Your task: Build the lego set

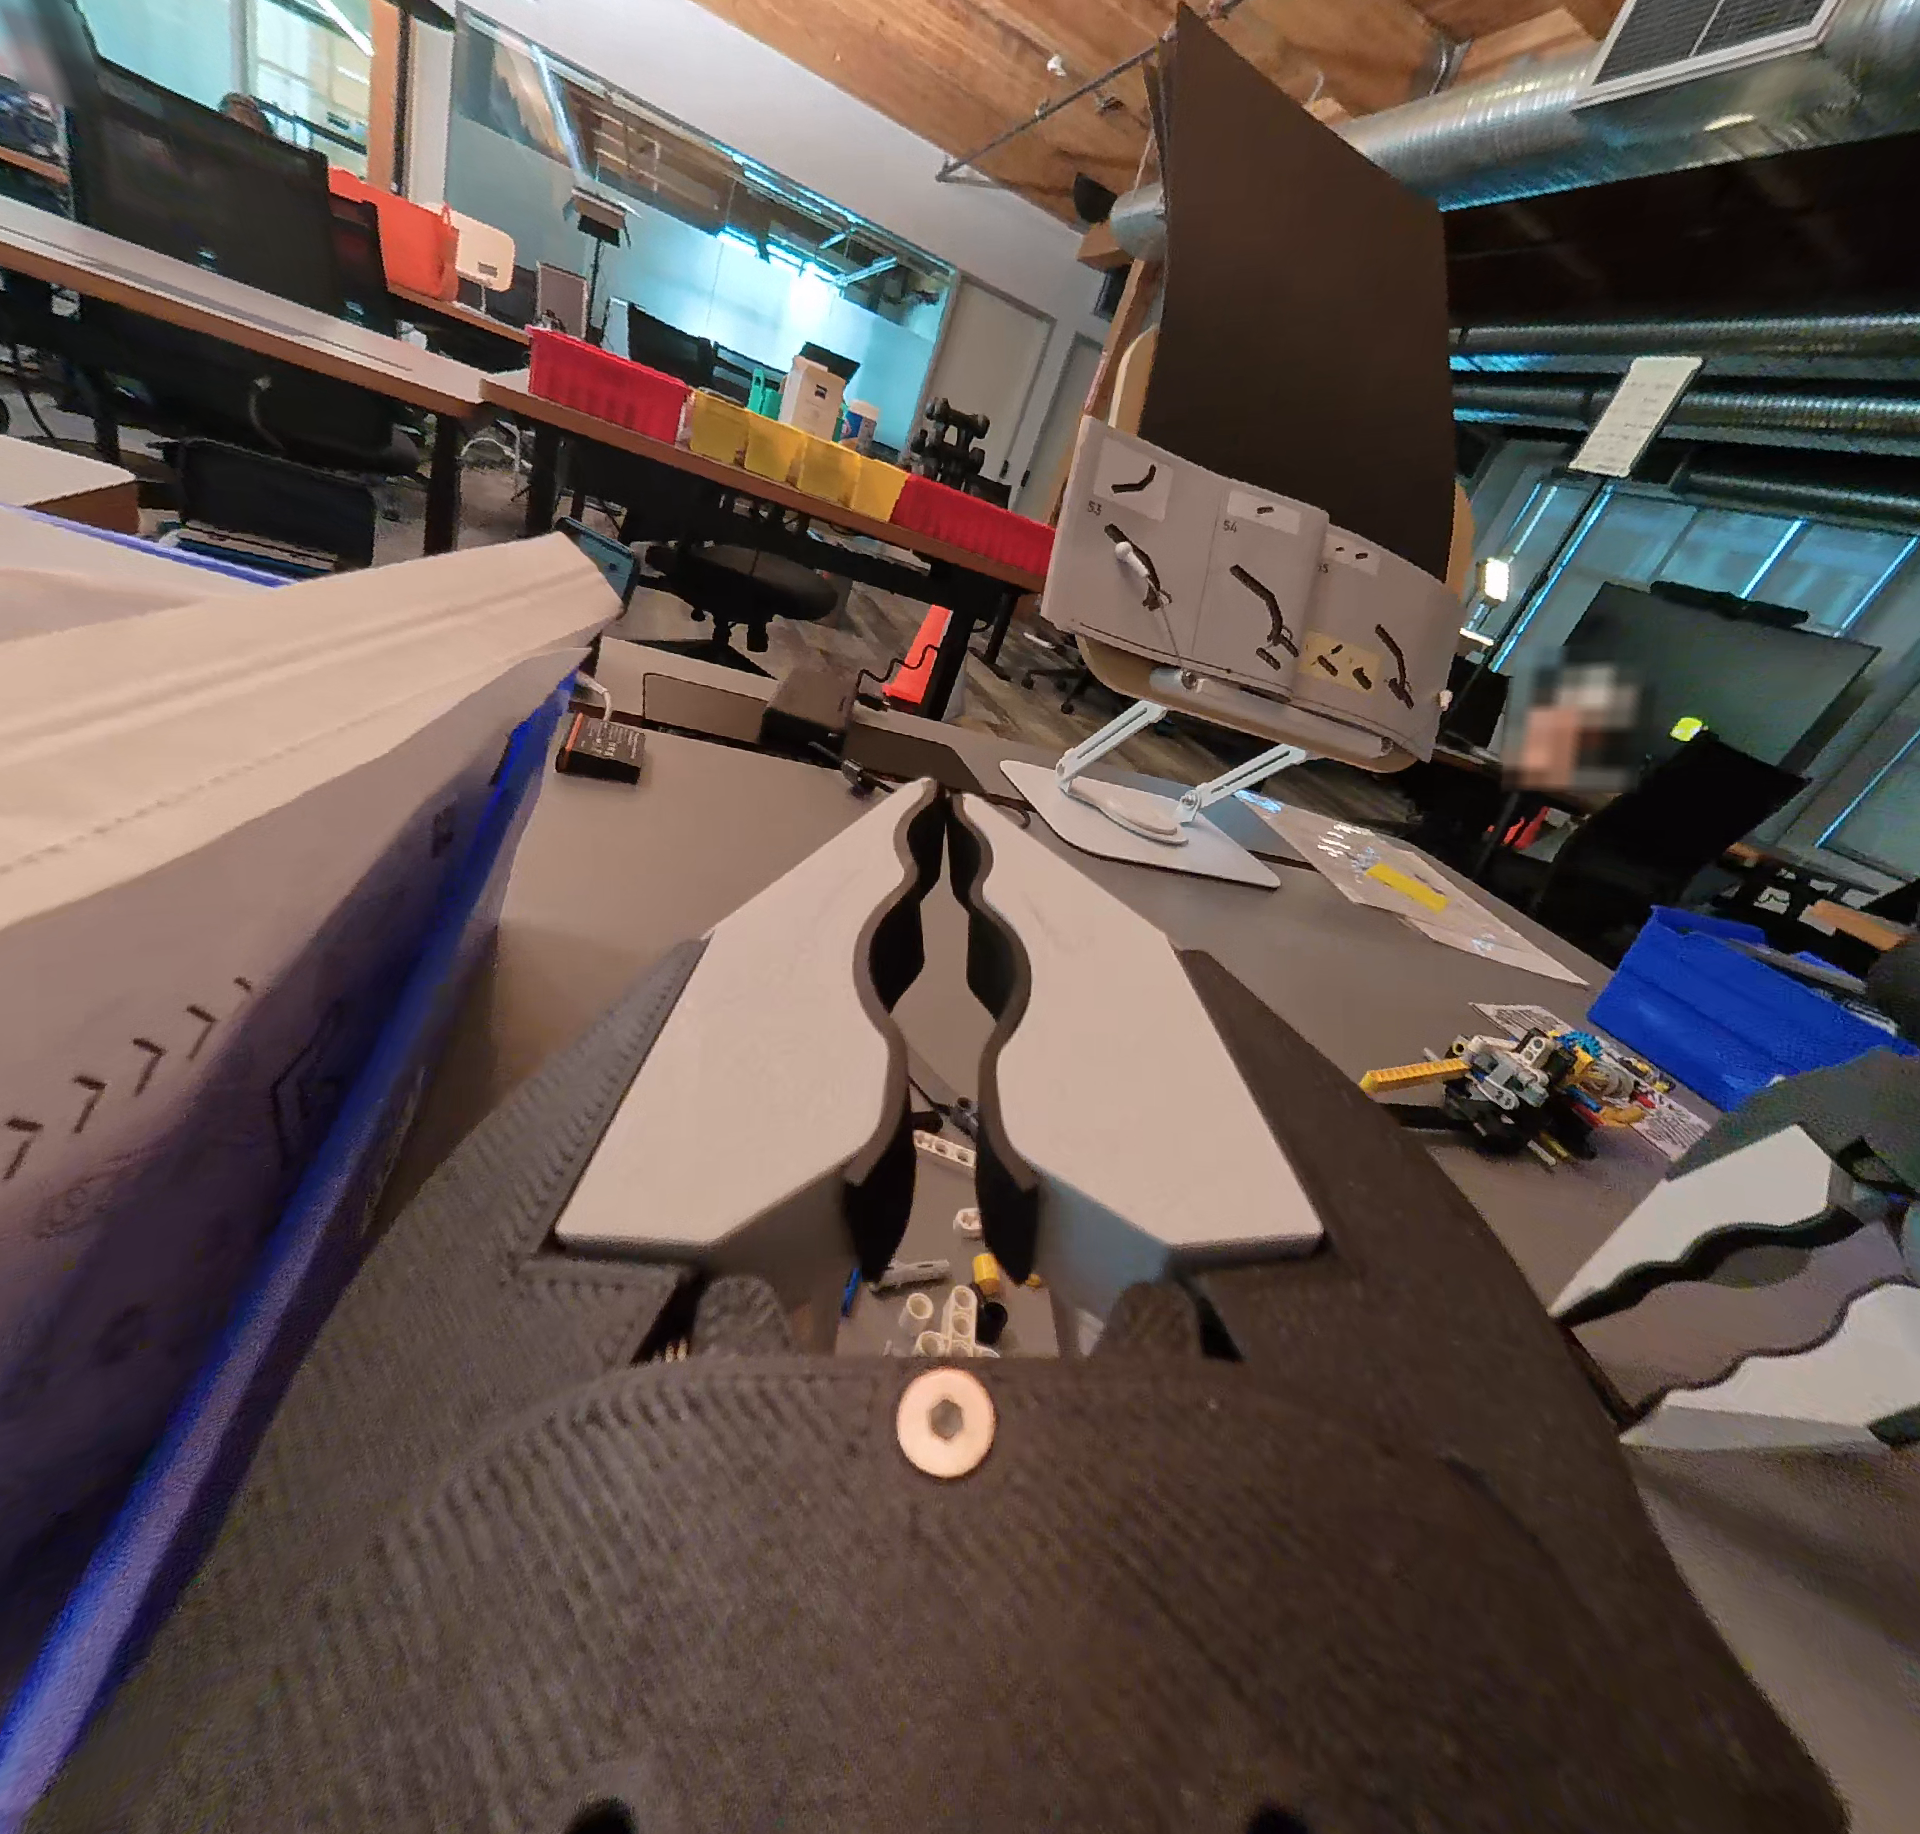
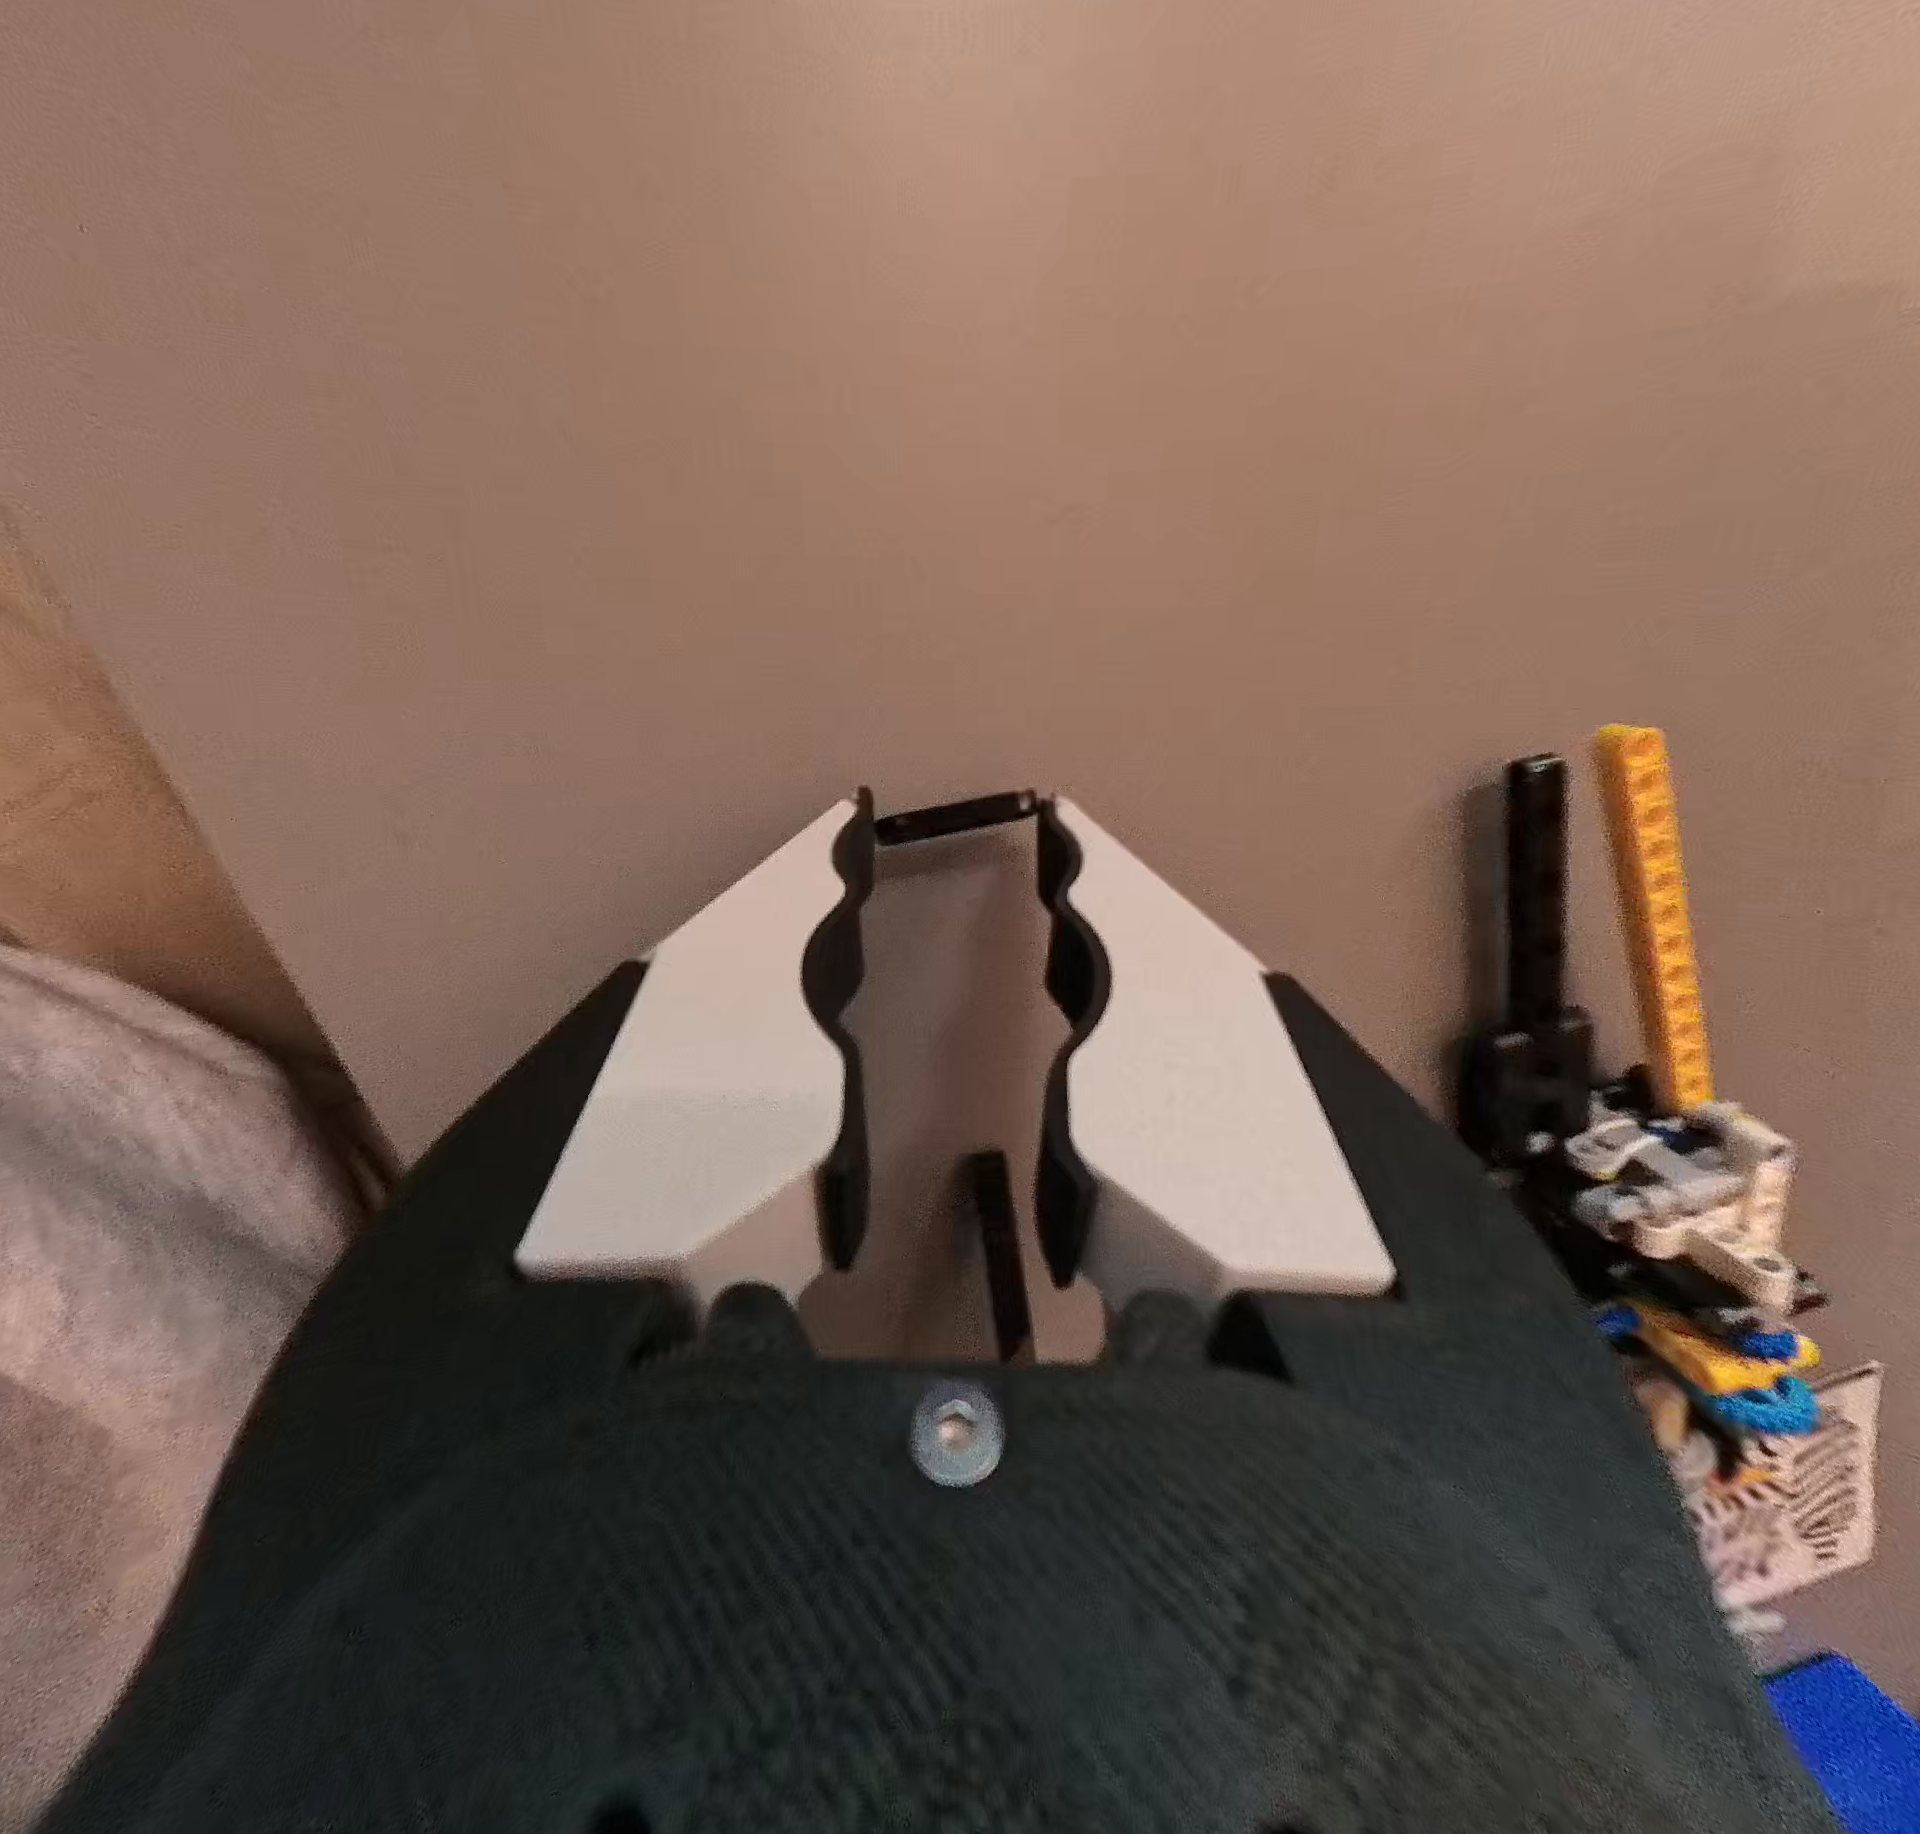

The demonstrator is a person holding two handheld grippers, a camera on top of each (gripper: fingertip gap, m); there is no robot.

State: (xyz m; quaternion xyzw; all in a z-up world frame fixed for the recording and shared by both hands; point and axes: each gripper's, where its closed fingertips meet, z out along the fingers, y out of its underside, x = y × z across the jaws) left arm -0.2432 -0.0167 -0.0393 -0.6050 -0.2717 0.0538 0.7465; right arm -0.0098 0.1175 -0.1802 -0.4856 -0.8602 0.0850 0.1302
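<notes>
Pinching a black beam point(image 2: 954, 814) crosswise at its tips, right claw point(image 2: 951, 816); left claw point(image 1: 948, 797) pressed together.

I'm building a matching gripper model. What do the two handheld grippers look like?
The left gripper and the right gripper look alike: black ribbed 3D-printed bodies, flat light-grey fingers tapering forward, black wavy inner pads, and a silver screw with washer at centre. No cables or sleeves show.
</notes>
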